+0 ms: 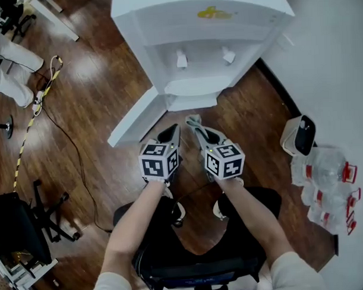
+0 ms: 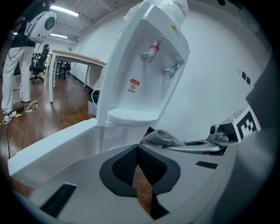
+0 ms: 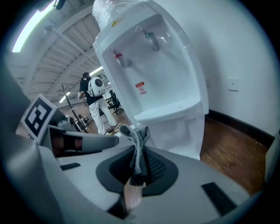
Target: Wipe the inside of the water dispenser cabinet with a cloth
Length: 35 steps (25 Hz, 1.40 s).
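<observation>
A white water dispenser point(image 1: 196, 46) stands on the wood floor with its lower cabinet door point(image 1: 133, 119) swung open to the left. My right gripper point(image 1: 196, 126) is shut on a grey cloth point(image 3: 136, 146), which sticks up from between its jaws just in front of the cabinet opening. The cloth point(image 2: 162, 138) also shows beside the other gripper in the left gripper view. My left gripper point(image 1: 171, 133) hovers next to the right one, jaws shut with nothing between them. The dispenser point(image 2: 148, 74) fills the left gripper view, and the dispenser point(image 3: 153, 74) towers in the right gripper view.
A white wall point(image 1: 333, 59) runs close on the right, with a small white appliance point(image 1: 299, 135) and several plastic water bottles point(image 1: 328, 184) at its foot. A cable point(image 1: 56, 128) snakes over the floor on the left. A person point(image 1: 6, 64) stands at far left, near a black chair base point(image 1: 29, 218).
</observation>
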Each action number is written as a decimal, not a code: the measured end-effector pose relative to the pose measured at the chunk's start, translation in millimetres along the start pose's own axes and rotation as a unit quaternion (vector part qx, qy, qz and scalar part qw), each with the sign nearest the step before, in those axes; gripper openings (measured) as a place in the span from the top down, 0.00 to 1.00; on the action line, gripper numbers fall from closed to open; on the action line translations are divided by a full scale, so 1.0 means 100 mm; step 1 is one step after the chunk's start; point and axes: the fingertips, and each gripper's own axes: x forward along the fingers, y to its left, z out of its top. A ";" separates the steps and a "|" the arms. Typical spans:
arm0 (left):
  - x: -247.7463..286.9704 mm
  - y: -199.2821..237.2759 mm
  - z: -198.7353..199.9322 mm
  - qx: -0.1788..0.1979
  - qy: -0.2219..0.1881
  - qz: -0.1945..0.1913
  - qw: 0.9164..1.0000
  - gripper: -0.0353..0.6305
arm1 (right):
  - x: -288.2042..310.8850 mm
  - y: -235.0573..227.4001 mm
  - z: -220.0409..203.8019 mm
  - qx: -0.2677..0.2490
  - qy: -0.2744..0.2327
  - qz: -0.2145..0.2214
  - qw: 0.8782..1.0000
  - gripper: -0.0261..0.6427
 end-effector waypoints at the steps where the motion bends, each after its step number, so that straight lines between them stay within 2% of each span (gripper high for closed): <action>1: 0.08 0.06 -0.04 0.005 -0.002 -0.001 1.000 0.97 | 0.12 -0.06 -0.08 -0.004 -0.004 -0.002 1.000 0.91; 4: 0.30 0.20 -0.15 0.020 -0.016 -0.012 1.000 0.97 | 0.48 -0.25 -0.29 -0.027 -0.034 -0.010 0.999 0.91; 9: 0.69 0.57 -0.41 0.015 -0.014 -0.016 1.000 0.97 | 1.17 -0.60 -0.60 -0.043 -0.061 -0.014 0.997 0.91; 12: 0.91 0.77 -0.55 0.017 -0.006 -0.009 1.000 0.97 | 1.44 -0.71 -0.55 -0.039 -0.091 0.001 0.995 0.91; 14: 1.00 0.86 -0.61 0.005 -0.015 -0.002 1.000 0.97 | 1.58 -0.77 -0.51 -0.039 -0.113 0.014 0.993 0.91; 17: 1.04 0.99 -0.57 -0.016 -0.041 0.010 0.999 0.97 | 1.74 -0.87 -0.38 -0.028 -0.162 0.037 0.986 0.91; 19: 1.06 1.02 -0.54 -0.015 -0.045 0.007 0.999 0.97 | 1.81 -0.90 -0.30 -0.027 -0.194 0.046 0.979 0.91; 23: 1.16 1.10 -0.33 -0.024 -0.063 0.008 0.998 0.97 | 1.99 -0.92 -0.18 -0.013 -0.224 0.085 0.971 0.91; 25: 1.17 1.08 -0.24 -0.015 -0.056 0.012 0.998 0.97 | 2.08 -0.89 -0.14 -0.023 -0.221 0.094 0.970 0.91; 28: 1.07 0.96 -0.18 0.028 -0.045 0.016 0.998 0.97 | 2.14 -0.84 -0.05 -0.042 -0.226 0.106 0.968 0.91; 35: 1.03 0.99 -0.17 0.000 -0.059 0.024 0.998 0.97 | 2.13 -0.64 0.20 -0.099 -0.269 0.140 0.948 0.91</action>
